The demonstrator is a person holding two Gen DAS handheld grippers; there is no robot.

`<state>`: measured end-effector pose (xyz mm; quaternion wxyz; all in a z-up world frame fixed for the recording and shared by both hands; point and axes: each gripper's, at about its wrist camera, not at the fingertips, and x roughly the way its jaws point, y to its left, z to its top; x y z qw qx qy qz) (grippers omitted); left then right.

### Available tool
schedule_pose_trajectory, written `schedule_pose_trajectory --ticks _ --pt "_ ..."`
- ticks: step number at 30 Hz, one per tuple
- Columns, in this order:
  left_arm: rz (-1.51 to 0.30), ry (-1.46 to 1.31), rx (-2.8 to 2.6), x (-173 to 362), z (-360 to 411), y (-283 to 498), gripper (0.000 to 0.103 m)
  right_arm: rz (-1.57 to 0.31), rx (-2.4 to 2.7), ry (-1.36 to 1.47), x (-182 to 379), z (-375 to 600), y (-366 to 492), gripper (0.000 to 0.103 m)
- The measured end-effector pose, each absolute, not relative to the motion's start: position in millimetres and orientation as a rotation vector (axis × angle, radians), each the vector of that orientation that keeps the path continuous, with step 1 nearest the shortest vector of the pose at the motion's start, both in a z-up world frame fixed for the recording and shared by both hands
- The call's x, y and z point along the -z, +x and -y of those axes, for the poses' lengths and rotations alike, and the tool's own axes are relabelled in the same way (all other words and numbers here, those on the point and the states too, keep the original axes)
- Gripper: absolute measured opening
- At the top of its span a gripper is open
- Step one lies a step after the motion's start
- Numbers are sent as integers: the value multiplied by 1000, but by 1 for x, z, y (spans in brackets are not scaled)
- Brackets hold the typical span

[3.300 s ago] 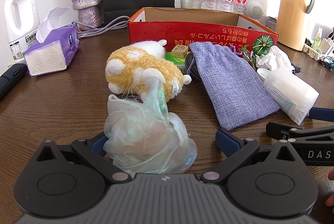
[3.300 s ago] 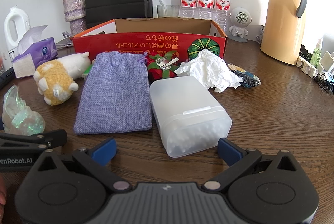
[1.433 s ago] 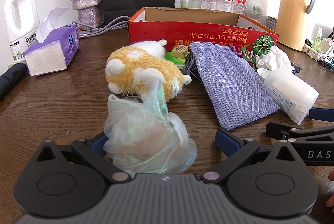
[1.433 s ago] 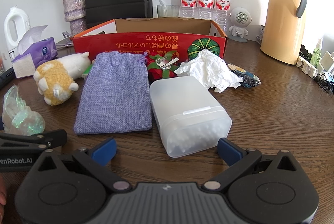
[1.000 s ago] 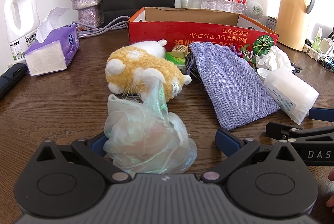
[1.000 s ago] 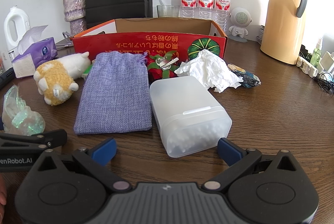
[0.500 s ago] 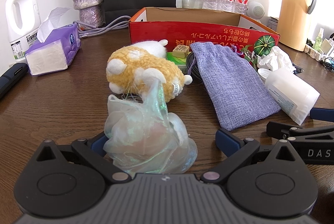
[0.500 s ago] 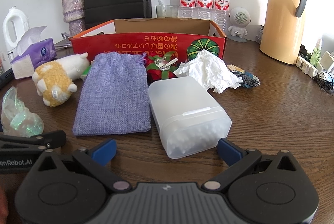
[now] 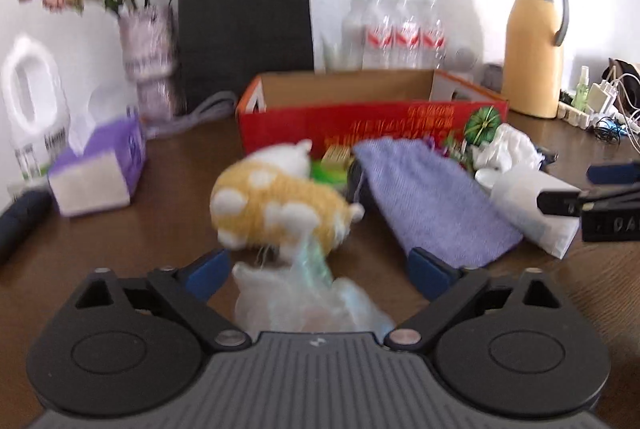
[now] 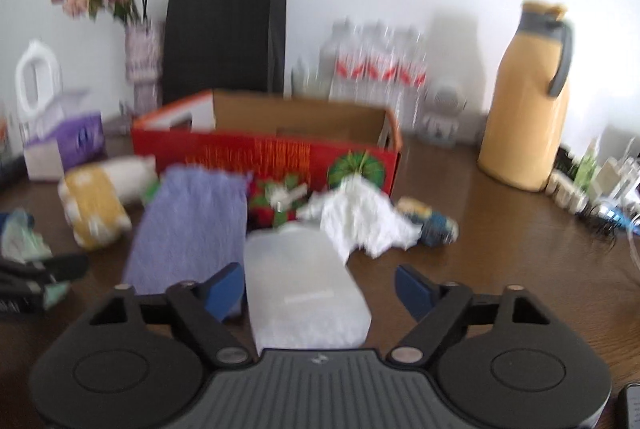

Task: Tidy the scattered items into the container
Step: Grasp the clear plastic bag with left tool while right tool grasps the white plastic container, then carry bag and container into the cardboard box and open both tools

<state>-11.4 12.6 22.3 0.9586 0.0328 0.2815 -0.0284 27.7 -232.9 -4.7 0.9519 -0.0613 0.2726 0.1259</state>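
Observation:
The red cardboard box (image 9: 372,125) stands open at the back of the wooden table; it also shows in the right wrist view (image 10: 264,153). My left gripper (image 9: 318,271) is open, with a crumpled iridescent plastic bag (image 9: 308,303) between its fingers. A yellow and white plush toy (image 9: 280,205) lies just beyond. My right gripper (image 10: 320,287) is open around a translucent white plastic box (image 10: 302,297). A purple cloth pouch (image 10: 190,225), a crumpled white tissue (image 10: 362,223) and a small blue and yellow item (image 10: 430,221) lie in front of the red box. Both views are blurred.
A purple tissue box (image 9: 98,169), a white jug (image 9: 30,109), a vase of dried flowers (image 9: 148,65) and a black paper bag (image 9: 244,17) stand at the back left. Water bottles (image 9: 396,37) and a yellow thermos (image 9: 532,45) stand at the back right, with chargers and cables (image 9: 604,105).
Both grippers have risen and tilted, so the views now blur and show more of the wall. The plastic bag and the white box sit lower between the fingers. Nothing was gripped.

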Motion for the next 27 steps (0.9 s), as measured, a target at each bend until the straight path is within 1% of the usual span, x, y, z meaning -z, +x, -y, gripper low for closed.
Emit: schedule_pose_trajectory --ticks 1,4,6,7,8,9,10,11,14,18,21,24,27 --pt "-576 61 64 -24 -15 -16 97 -575 -268 -125 9 233 30 80" --pt "-590 79 104 -29 -18 -33 102 -617 -318 -134 14 229 39 80" --pt "-600 106 119 -26 -17 -42 102 -618 -338 -148 14 222 44 80" --pt "-603 112 120 -24 -16 -44 94 -627 -341 -152 14 219 47 79" --pt "-613 118 116 -21 -14 -43 78 -636 -335 -153 14 218 50 70" --pt "-627 120 107 -19 -13 -41 70 -644 -324 -152 14 217 53 66" --pt "-648 112 94 -18 -12 -40 60 -650 -324 -138 14 217 52 66" --pt "-658 97 91 -17 -13 -39 52 -655 -328 -124 13 220 50 66" --pt "-643 53 103 -21 -15 -47 41 -661 -331 -81 11 229 35 65" --pt "-553 27 113 -40 -16 -64 39 -627 -315 -24 4 243 -2 65" --pt "-531 -4 93 -63 -20 -60 39 -588 -292 41 -8 256 -21 65" --pt "-463 -32 91 -95 -26 -41 39 -513 -282 87 -34 264 -20 65" --pt "-356 -8 91 -135 -33 -4 39 -399 -295 75 -74 268 2 65"
